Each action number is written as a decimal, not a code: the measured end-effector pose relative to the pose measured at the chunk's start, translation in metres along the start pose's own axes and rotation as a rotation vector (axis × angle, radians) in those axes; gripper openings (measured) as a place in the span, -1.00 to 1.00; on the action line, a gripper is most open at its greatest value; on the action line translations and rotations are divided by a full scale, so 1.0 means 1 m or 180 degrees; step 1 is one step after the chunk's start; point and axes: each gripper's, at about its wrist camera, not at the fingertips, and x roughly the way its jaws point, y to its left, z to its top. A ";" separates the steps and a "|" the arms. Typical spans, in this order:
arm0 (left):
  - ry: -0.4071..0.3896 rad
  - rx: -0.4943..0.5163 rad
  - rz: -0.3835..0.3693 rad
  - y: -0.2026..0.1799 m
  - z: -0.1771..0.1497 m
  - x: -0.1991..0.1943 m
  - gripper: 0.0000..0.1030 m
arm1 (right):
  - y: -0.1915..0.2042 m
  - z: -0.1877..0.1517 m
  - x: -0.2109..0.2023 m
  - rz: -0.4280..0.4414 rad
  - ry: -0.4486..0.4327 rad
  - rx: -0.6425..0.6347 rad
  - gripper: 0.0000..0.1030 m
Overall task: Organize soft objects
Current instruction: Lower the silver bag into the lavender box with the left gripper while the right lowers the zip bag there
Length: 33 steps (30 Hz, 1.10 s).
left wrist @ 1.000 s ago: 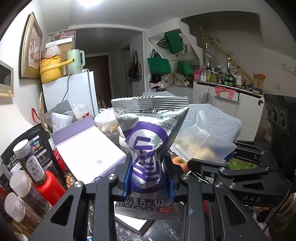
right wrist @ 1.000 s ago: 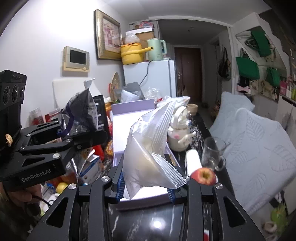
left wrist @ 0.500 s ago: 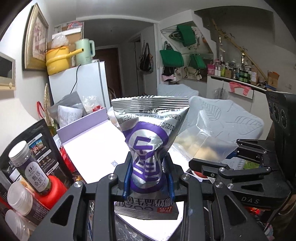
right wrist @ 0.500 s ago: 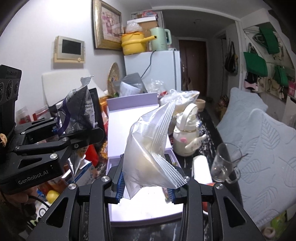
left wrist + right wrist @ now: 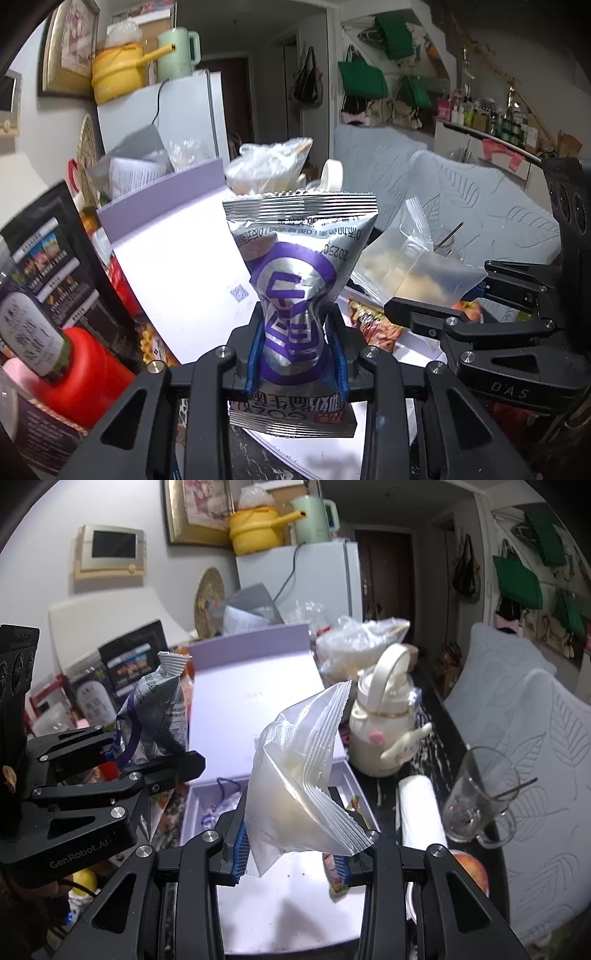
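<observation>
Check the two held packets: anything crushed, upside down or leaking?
Left gripper pinches the silver-purple snack bag into a narrow waist, and its print reads upside down. Right gripper holds the clear pouch tilted, corner up. No spill visible.

- The silver packet (image 5: pixel 299 295) hides the left gripper's (image 5: pixel 295 354) pad faces where it is pinched; its print is upside down and partly creased out of reading.
- The clear bag (image 5: pixel 303 782) covers much of the right gripper's (image 5: pixel 291 845) pads; its pale contents are too cloudy to name.
- The purple box's (image 5: pixel 255 686) open tray is mostly hidden behind bag and frame.
- The apple (image 5: pixel 471 871) is half hidden by the gripper frame.
- The jar (image 5: pixel 29 332) at left is blurred, its label unreadable.
</observation>
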 end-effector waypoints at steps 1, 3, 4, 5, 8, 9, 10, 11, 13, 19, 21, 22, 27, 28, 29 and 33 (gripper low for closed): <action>0.0034 -0.0009 0.0003 0.001 -0.001 0.005 -0.40 | -0.001 -0.001 0.005 -0.0004 0.0033 0.0003 -0.30; 0.0103 -0.0029 0.0010 0.004 -0.004 0.015 -0.40 | -0.003 -0.003 0.014 -0.0014 0.0084 0.0012 -0.30; 0.0135 -0.0035 0.0015 0.005 -0.005 0.019 -0.40 | -0.003 -0.005 0.018 -0.0022 0.0118 0.0017 -0.30; 0.0172 -0.0038 0.0022 0.006 -0.007 0.025 -0.40 | -0.005 -0.006 0.024 -0.0032 0.0156 0.0020 -0.30; 0.0285 -0.0031 0.0042 0.006 -0.011 0.039 -0.40 | -0.006 -0.011 0.037 -0.0064 0.0246 0.0020 -0.30; 0.0337 -0.0027 0.0041 0.006 -0.013 0.045 -0.40 | -0.007 -0.012 0.039 -0.0076 0.0267 0.0013 -0.30; 0.0385 -0.0031 0.0040 0.007 -0.014 0.050 -0.40 | -0.007 -0.014 0.043 -0.0100 0.0295 -0.0002 -0.30; 0.0437 -0.0044 0.0041 0.007 -0.017 0.055 -0.40 | -0.007 -0.016 0.044 -0.0120 0.0317 -0.0011 -0.30; 0.0517 -0.0052 0.0038 0.005 -0.022 0.062 -0.40 | -0.009 -0.019 0.050 -0.0149 0.0373 -0.0014 -0.30; 0.0718 -0.0037 0.0034 -0.001 -0.036 0.078 -0.40 | -0.013 -0.028 0.061 -0.0204 0.0480 0.0030 -0.30; 0.0792 -0.0050 0.0034 -0.002 -0.040 0.085 -0.40 | -0.013 -0.030 0.065 -0.0209 0.0524 0.0034 -0.30; 0.0840 -0.0049 0.0029 -0.002 -0.042 0.088 -0.40 | -0.013 -0.031 0.067 -0.0205 0.0558 0.0035 -0.30; 0.0914 -0.0114 0.0043 0.001 -0.044 0.095 -0.40 | -0.015 -0.036 0.074 -0.0214 0.0672 0.0063 -0.27; 0.0913 -0.0113 0.0070 0.000 -0.044 0.096 -0.40 | -0.016 -0.036 0.075 -0.0227 0.0688 0.0076 -0.27; 0.0932 -0.0103 0.0107 0.000 -0.043 0.097 -0.40 | -0.016 -0.037 0.076 -0.0243 0.0702 0.0085 -0.27; 0.1042 -0.0079 0.0127 -0.002 -0.045 0.103 -0.37 | -0.018 -0.038 0.077 -0.0321 0.0771 0.0099 -0.19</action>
